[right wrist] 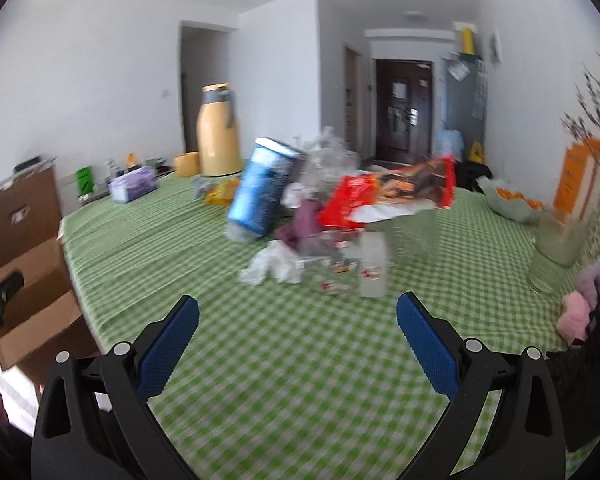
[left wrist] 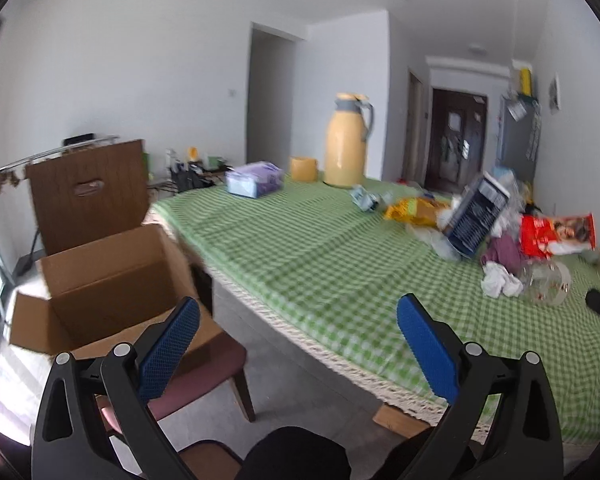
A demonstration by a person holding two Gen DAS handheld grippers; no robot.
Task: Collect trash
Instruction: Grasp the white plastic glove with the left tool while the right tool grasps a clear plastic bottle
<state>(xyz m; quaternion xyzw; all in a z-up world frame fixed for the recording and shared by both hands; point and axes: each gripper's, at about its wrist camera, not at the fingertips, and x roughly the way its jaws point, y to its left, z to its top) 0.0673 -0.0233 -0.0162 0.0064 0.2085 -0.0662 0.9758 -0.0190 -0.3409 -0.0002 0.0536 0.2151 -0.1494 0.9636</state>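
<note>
Both grippers are spread wide and empty: right gripper (right wrist: pixel 298 344), left gripper (left wrist: pixel 298 344).

Key relation: the trash pile lies straight ahead of the right gripper on the green checked tablecloth (right wrist: pixel 284 392), with bare cloth between them. The left gripper sits off the table's near edge and sees the pile far to its right, so the right is nearer and should probably pick first. The open cardboard box (left wrist: pixel 112 276) sits on a chair just ahead-left of the left gripper, so that's the likely drop point.

Count, near to far:
- 1 crumpled white tissue (right wrist: pixel 274 266)
- clear plastic packaging (right wrist: pixel 352 268), blurred, count unclear
- 1 purple scrap (right wrist: pixel 300 226)
- 1 red snack bag (right wrist: pixel 384 196), long axis left-right
- 1 blue carton (right wrist: pixel 262 194), tilted, top leaning right
- 1 yellow wrapper (right wrist: pixel 220 192)

Not trash, at the back: 1 tissue pack (right wrist: pixel 134 184), 1 yellow cup (right wrist: pixel 187 165), 1 yellow thermos jug (right wrist: pixel 218 132).
</note>
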